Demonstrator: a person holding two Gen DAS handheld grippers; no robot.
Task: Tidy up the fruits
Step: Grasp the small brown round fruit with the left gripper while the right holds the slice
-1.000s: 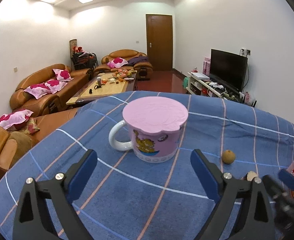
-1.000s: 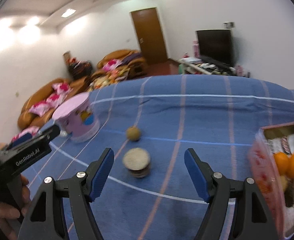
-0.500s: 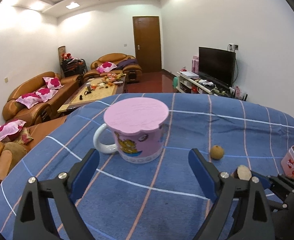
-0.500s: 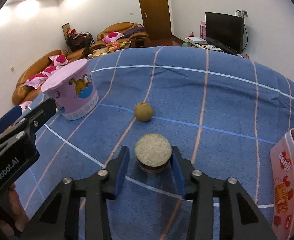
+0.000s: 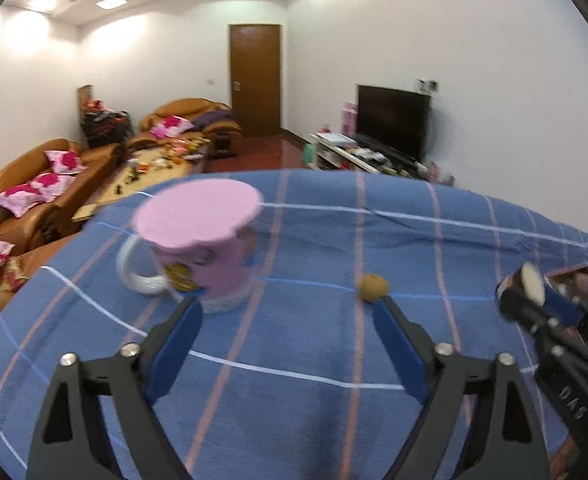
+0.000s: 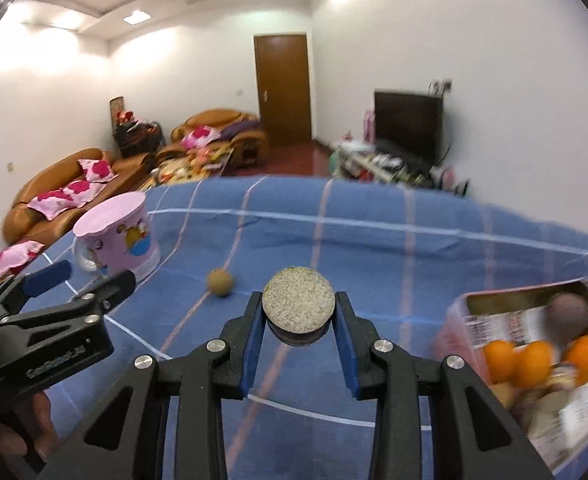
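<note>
Right gripper (image 6: 299,322) is clamped on a short round fruit piece with a flat, pale, grainy cut face and dark brown rind (image 6: 298,304); blue pads press its left and right sides. The piece is lifted clear of the blue checked cloth with white and pink stripes (image 6: 374,248), cut face up, rind visible only as a dark band below the rim. In the left wrist view the same piece (image 5: 532,286) shows at the right edge in the right gripper (image 5: 528,292), pale face turned sideways, blurred.

A small round tan-brown fruit (image 6: 219,281) lies loose on the cloth, just left of and beyond the held piece, not touching it. In the left view it (image 5: 373,287) sits just above the left gripper's right fingertip.

Pink rectangular tin box (image 6: 458,312) at lower right, open top, holds three orange round fruits (image 6: 530,362) and a dark purple-brown round fruit (image 6: 574,314) over printed wrappers; blurred.

Left gripper (image 5: 288,312) has fingers wide apart, having just narrowed slightly, nothing between them, low over the cloth. A pink ceramic mug with cartoon print, white handle and flat pink lid (image 5: 202,248) stands upright beyond its left finger; whether they touch I cannot tell.
</note>
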